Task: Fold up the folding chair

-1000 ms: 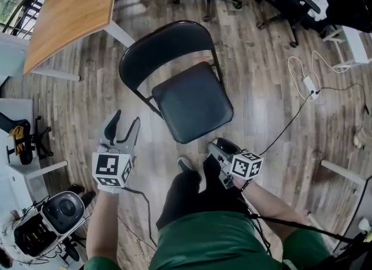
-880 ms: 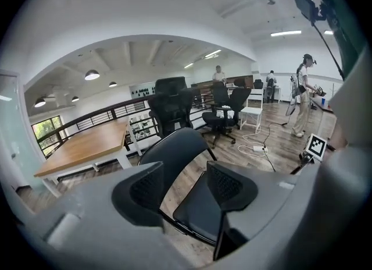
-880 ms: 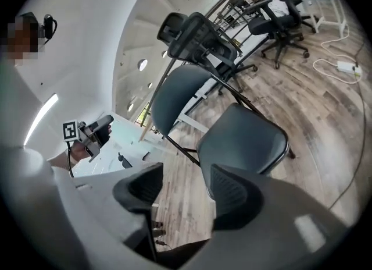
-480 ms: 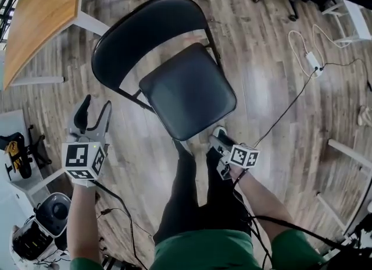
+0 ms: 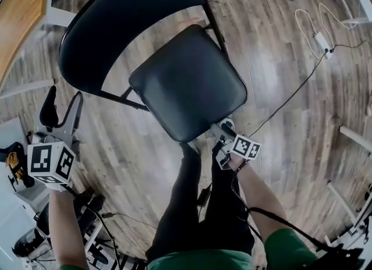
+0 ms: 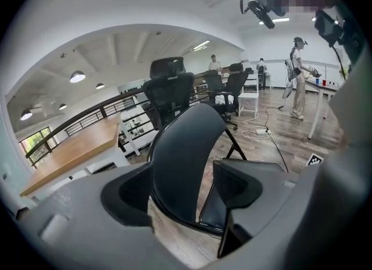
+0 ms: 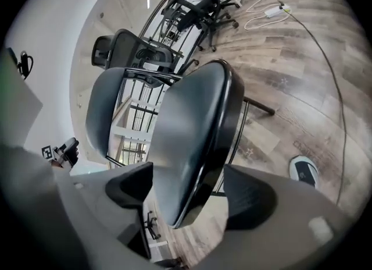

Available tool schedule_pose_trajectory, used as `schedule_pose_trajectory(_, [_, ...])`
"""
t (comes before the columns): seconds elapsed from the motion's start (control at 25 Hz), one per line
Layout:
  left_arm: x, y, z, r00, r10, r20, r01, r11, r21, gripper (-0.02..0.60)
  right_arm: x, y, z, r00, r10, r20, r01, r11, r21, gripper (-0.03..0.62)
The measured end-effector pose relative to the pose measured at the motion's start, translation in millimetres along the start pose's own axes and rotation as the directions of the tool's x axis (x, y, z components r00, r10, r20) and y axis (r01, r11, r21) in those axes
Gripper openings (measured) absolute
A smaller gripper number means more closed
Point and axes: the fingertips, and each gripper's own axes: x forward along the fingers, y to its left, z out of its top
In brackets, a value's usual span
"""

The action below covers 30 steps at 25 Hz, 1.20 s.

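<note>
The black folding chair stands unfolded on the wood floor, its curved backrest [image 5: 110, 30] at the upper left and its seat [image 5: 186, 82] in the middle. My left gripper [image 5: 62, 100] hovers just left of the backrest's frame, apart from it. In the left gripper view the left gripper [image 6: 183, 193] has its jaws opening, and the backrest [image 6: 186, 158] shows between them but further ahead. My right gripper [image 5: 224, 130] is at the seat's front edge. Its view shows the right gripper [image 7: 189, 196] with jaws opening and the edge of the seat [image 7: 189, 129] between them, untouched.
A wooden table [image 5: 20, 18] stands at the upper left. A white cable and power strip [image 5: 322, 36] lie on the floor at the right. The person's legs [image 5: 192, 205] stand just before the seat. Office chairs [image 6: 168, 88] and a standing person [image 6: 298, 77] are behind.
Both grippers have sunk and their jaws have spread wider. The left one moved out to the left of the backrest; the right one rolled and came to the seat's front edge.
</note>
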Motion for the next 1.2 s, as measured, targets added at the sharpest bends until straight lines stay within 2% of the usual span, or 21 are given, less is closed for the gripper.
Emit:
schedule_pose_trajectory(0.16, [14, 9, 0, 1.000, -0.008, 0.007, 0.009, 0.998, -0.062, 0.353, 18, -21, -1, 0.999, 0.003, 0.033, -0.004, 0.999, 0.041, 0.382])
schedule_pose_trajectory(0.28, [21, 22, 6, 0.999, -0.003, 0.043, 0.011, 0.981, -0.196, 0.362, 26, -22, 3, 0.997, 0.024, 0.077, -0.030, 0.997, 0.077, 0.383])
schedule_pose_trajectory(0.36, [28, 30, 7, 0.996, -0.027, 0.079, 0.049, 0.956, -0.289, 0.368, 31, -21, 6, 0.993, 0.040, 0.109, -0.050, 0.994, 0.097, 0.384])
schedule_pose_trajectory(0.52, [48, 43, -8, 0.991, -0.086, 0.101, 0.121, 0.901, -0.417, 0.377, 43, -24, 10, 0.989, 0.038, 0.140, -0.058, 0.989, 0.136, 0.408])
schedule_pose_trajectory(0.64, [55, 45, -26, 0.982, -0.144, 0.122, 0.187, 0.821, -0.539, 0.380, 53, -25, 6, 0.992, 0.043, 0.120, -0.058, 0.992, 0.117, 0.416])
schedule_pose_trajectory(0.68, [56, 44, -29, 0.978, -0.162, 0.130, 0.207, 0.805, -0.557, 0.380, 56, -26, 6, 0.992, 0.046, 0.116, -0.059, 0.992, 0.113, 0.416])
schedule_pose_trajectory(0.72, [56, 42, -30, 0.976, -0.172, 0.133, 0.218, 0.800, -0.559, 0.380, 59, -26, 7, 0.992, 0.050, 0.115, -0.063, 0.992, 0.113, 0.416])
schedule_pose_trajectory(0.88, [58, 47, -28, 0.983, -0.137, 0.123, 0.183, 0.817, -0.547, 0.375, 67, -24, 9, 0.991, 0.080, 0.108, -0.095, 0.985, 0.144, 0.417])
schedule_pose_trajectory(1.08, [65, 59, -30, 0.998, -0.044, 0.055, 0.064, 0.897, -0.436, 0.250, 69, -22, 14, 0.986, 0.081, 0.148, -0.112, 0.971, 0.212, 0.411])
schedule_pose_trajectory(1.2, [65, 58, -31, 0.999, -0.034, 0.040, 0.047, 0.919, -0.393, 0.233, 68, -23, 13, 0.985, 0.088, 0.149, -0.122, 0.965, 0.234, 0.407])
